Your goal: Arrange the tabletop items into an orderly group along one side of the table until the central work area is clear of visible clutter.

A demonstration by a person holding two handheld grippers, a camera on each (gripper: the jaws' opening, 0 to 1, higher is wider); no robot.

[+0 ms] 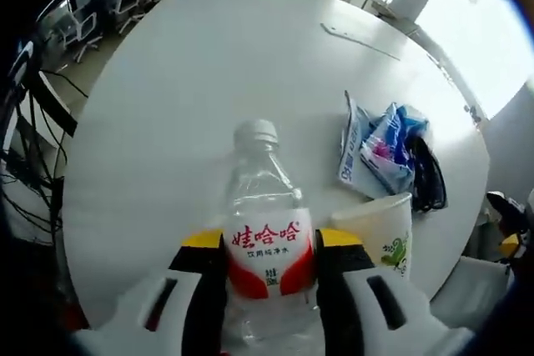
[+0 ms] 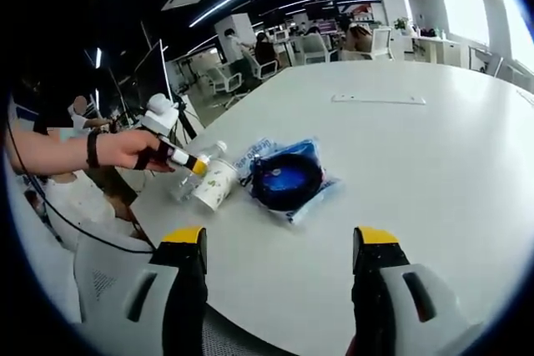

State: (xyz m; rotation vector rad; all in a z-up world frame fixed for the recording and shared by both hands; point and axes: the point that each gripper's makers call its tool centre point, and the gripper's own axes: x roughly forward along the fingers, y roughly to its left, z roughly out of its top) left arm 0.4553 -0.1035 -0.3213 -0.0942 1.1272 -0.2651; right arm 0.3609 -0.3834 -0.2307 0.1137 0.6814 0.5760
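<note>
Left gripper point(image 1: 269, 268) has its jaws clamped on the water bottle point(image 1: 265, 231) at the label, bottle upright, white cap up, probably gripped mid-body so it stays balanced while being set down. Paper cup point(image 1: 380, 235) stands just beside the bottle, near the worktop point(image 1: 183, 81) edge. Snack bags point(image 1: 377, 149) lie near the cup along the same edge, with a dark item next to them, too blurred to name. So the group looks to be forming along this side.

In the right gripper view the right gripper point(image 2: 279, 264) hangs over bare worktop, jaws wide, holding nothing. From there the bottle point(image 2: 193, 174), cup point(image 2: 214, 184) and blue bag pile point(image 2: 285, 178) sit clustered near the edge, the person's hand point(image 2: 125, 149) on the left gripper.

A thin flat strip point(image 2: 379, 99) lies well apart toward the far side, likely the remaining clutter. Centre of the worktop is open, with plenty of room for the right gripper to reach across. Risk: knocking the cup off the near edge.
</note>
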